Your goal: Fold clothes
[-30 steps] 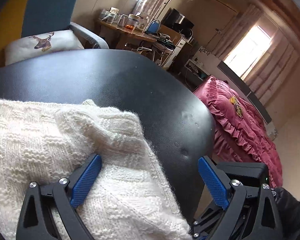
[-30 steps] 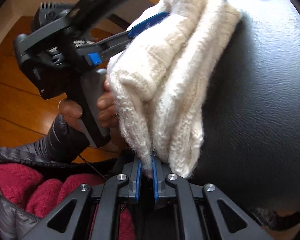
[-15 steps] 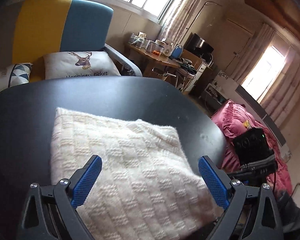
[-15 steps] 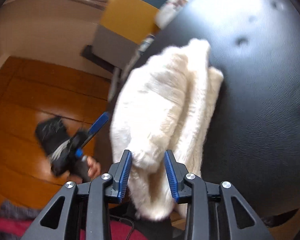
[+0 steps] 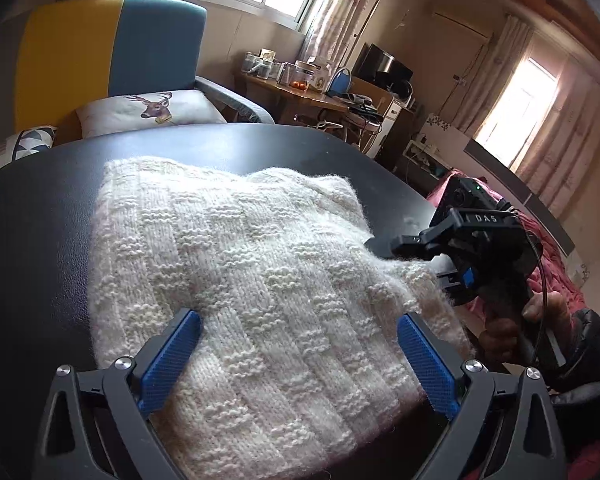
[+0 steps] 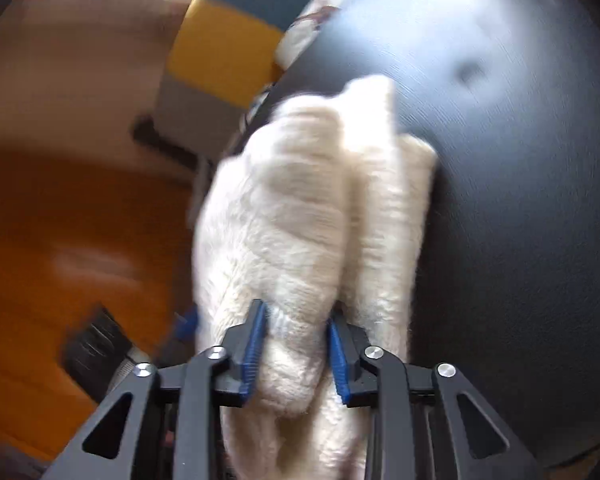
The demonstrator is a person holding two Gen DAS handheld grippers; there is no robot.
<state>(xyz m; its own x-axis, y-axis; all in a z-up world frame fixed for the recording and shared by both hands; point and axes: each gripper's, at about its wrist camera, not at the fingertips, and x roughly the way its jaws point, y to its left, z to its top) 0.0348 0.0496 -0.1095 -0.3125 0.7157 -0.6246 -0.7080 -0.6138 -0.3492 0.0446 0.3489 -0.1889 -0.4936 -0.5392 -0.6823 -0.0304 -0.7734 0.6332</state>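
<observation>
Progress: the cream knitted sweater [image 5: 260, 280] lies as a compact, layered rectangle, so the folding looks mostly or fully done; what may be left is squaring the right-hand edge or letting go, and the pictures do not settle which.
Sweater position: on the black tabletop [image 5: 40, 240], its near end at the near edge and its right side reaching the tabletop's right edge, where a little seems to overhang.
Sweater look: thick, fuzzy knit with a blocky basket-weave pattern; the top face is flat apart from a soft ridge at the far right corner. From the right wrist view it [image 6: 300, 208] shows as several stacked rolls of fabric, blurred.
Left gripper [image 5: 296, 360]: jaws spread wide, hovering over the sweater's near end, holding nothing.
Right gripper [image 6: 294, 356]: jaws partly apart with a bunched fold of the sweater's edge between them; whether the pads press it or merely flank it is hard to tell through the blur.
Surroundings: a yellow-and-blue armchair [image 5: 112, 56] behind the tabletop's far edge.
</observation>
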